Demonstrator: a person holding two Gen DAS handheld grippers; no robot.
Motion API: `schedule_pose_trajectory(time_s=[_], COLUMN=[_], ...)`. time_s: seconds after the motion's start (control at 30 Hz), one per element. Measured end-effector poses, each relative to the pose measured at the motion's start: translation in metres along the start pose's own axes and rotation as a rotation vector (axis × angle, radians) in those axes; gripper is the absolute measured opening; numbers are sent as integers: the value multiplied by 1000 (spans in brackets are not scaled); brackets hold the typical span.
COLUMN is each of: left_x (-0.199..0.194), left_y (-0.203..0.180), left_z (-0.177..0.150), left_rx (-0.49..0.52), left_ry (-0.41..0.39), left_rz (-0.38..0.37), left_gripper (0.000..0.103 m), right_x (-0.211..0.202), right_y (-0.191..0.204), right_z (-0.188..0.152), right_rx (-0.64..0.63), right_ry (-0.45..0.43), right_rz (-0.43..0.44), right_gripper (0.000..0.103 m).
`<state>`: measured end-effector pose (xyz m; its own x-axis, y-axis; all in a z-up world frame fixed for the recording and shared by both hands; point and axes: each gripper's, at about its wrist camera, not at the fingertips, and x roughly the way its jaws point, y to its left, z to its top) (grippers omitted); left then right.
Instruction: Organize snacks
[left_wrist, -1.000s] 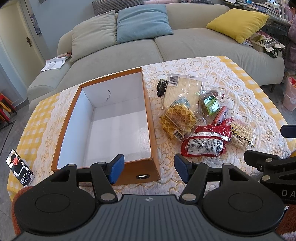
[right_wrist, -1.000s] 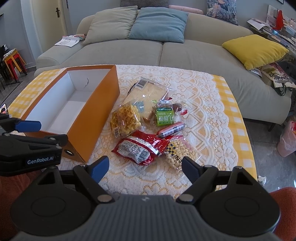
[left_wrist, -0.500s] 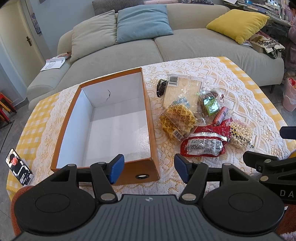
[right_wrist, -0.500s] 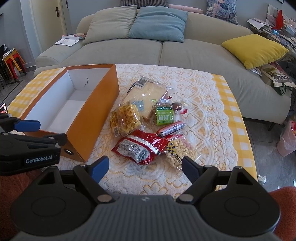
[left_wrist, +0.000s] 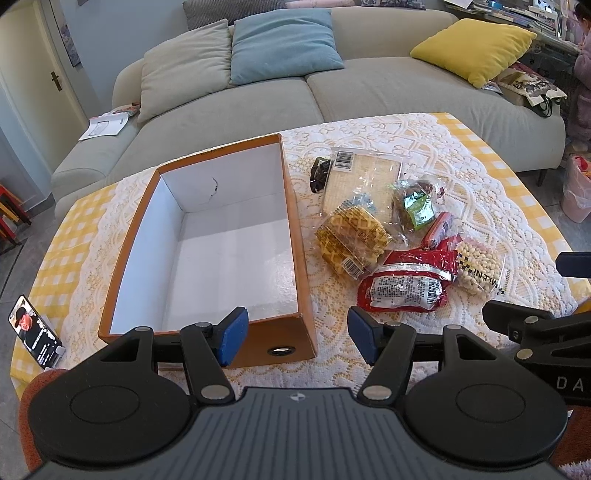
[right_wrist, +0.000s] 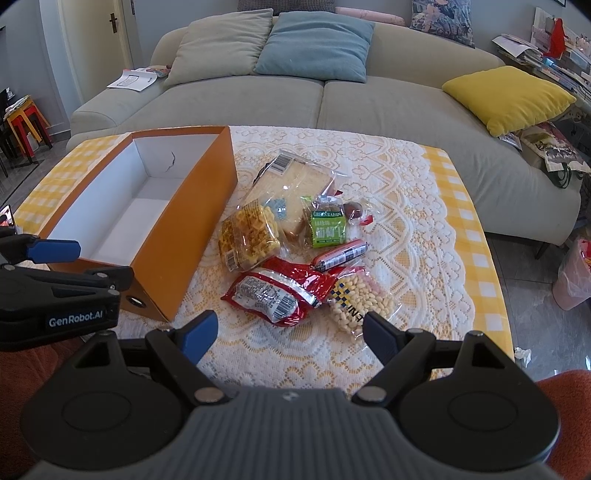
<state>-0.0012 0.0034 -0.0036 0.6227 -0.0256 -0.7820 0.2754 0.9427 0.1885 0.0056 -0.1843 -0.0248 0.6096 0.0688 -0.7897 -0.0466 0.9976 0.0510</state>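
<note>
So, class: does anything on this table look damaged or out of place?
The orange box has a small dark crack or tear on its white far inner wall. The snack packets lie in an overlapping heap beside it, none yet inside.

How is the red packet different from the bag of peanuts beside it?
The red packet is opaque foil with a printed silver label; the bag of peanuts is clear, showing pale nuts. The red packet lies nearer the orange box; the peanuts lie on its far side. Both lie flat on the lace cloth, touching.
</note>
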Motion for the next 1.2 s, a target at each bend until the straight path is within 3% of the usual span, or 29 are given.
schedule_pose_trajectory(time_s=[0.57,0.73,0.8,1.0,1.2], left_x=[2,2,5,31,58], left_y=[0,-6,-9,-26,-58], left_z=[2,8,12,25,33], left_rx=[2,58,78,92,224], left_ry=[-6,-38,-34,37,64], left_rz=[-49,-138,-200,-327,-382], left_gripper=[73,73,73,73,73], right_x=[5,7,11,40,75], right_y=[-3,-16,-25,-58,-85], right_z=[-2,-1,0,-1,-1], right_rx=[0,-27,-25,33,24], right_ry=[4,-43,-46,34,152], right_rz=[-2,35,43,27,63], right_gripper=[84,83,74,61,59])
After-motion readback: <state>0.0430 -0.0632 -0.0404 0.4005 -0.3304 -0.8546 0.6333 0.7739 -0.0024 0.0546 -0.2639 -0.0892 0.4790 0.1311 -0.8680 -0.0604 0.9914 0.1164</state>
